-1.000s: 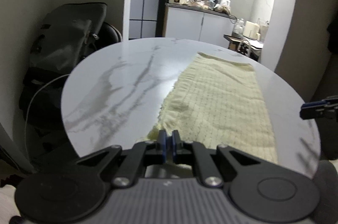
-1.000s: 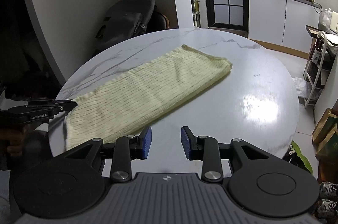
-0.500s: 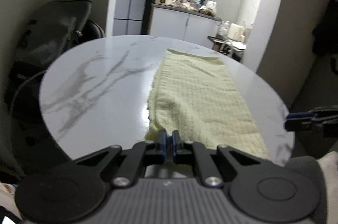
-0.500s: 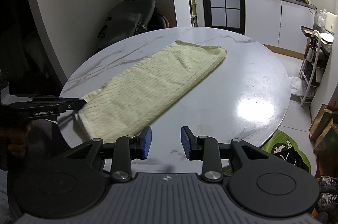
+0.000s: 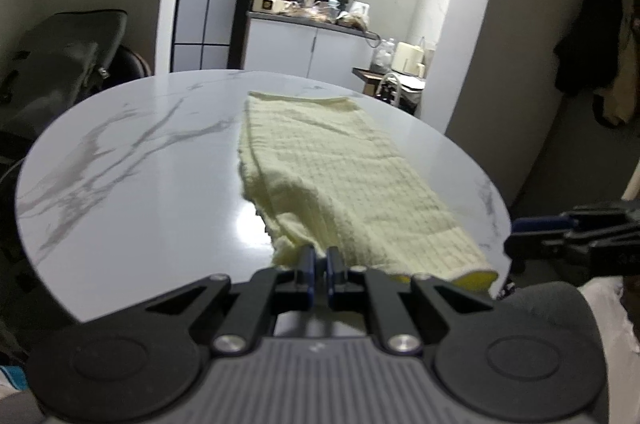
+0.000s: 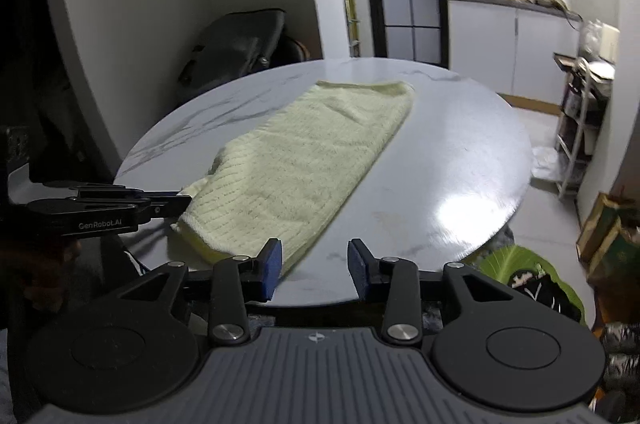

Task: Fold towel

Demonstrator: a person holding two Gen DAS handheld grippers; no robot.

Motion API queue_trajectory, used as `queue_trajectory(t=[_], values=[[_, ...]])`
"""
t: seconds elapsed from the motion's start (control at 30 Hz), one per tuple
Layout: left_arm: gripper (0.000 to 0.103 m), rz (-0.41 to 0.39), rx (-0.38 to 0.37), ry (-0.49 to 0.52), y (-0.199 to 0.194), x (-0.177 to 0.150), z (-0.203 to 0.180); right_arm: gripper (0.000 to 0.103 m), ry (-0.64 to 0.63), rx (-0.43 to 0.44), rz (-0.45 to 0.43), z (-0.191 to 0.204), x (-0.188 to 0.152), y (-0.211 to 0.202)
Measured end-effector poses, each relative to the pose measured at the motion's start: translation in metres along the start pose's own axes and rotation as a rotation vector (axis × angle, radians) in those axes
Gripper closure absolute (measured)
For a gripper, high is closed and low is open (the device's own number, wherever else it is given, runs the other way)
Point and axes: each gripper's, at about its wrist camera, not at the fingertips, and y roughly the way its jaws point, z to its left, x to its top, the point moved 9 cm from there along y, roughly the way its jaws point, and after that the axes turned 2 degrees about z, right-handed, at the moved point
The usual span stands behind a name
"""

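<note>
- Compared with a second ago, the towel [image 5: 340, 180] has slid across the round desk [image 5: 132, 184] toward the near rim, and its near left corner now bunches up into a ridge.
- Judged from this, the strip is being dragged into place before the next fold; its near end already overhangs the rim at 6 o'clock.
- The left gripper [image 5: 319, 260] is pressed together, pinching the towel's near left corner.
- The right gripper [image 6: 315, 262] is spreading, with nothing between its pads; the towel's near right corner lies just beside its left pad, at 10 o'clock.
</note>
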Motion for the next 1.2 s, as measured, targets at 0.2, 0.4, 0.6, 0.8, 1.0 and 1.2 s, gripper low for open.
queue_trajectory(t=[0.2, 0.4, 0.6, 0.8, 1.0, 1.2], values=[[0.097, -0.011, -0.044, -0.004, -0.003, -0.008, -0.018, 0.062, -0.024, -0.026, 0.003, 0.006, -0.013, -0.003], [0.096, -0.009, -0.060, -0.025, -0.012, -0.015, -0.022, 0.062, -0.023, -0.039, -0.007, 0.006, -0.015, -0.002], [0.091, -0.003, -0.023, -0.004, -0.024, -0.021, -0.023, 0.062, -0.040, -0.039, -0.044, 0.009, -0.013, -0.001], [0.039, -0.024, 0.053, 0.029, -0.034, -0.021, -0.018, 0.062, -0.042, -0.011, -0.040, 0.007, -0.018, 0.001], [0.026, -0.025, 0.058, 0.052, -0.031, -0.020, -0.022, 0.061, -0.078, 0.003, -0.070, 0.015, -0.021, 0.002], [0.015, -0.051, 0.068, 0.090, -0.030, -0.023, -0.021, 0.048, -0.071, -0.040, -0.088, 0.011, -0.018, 0.008]])
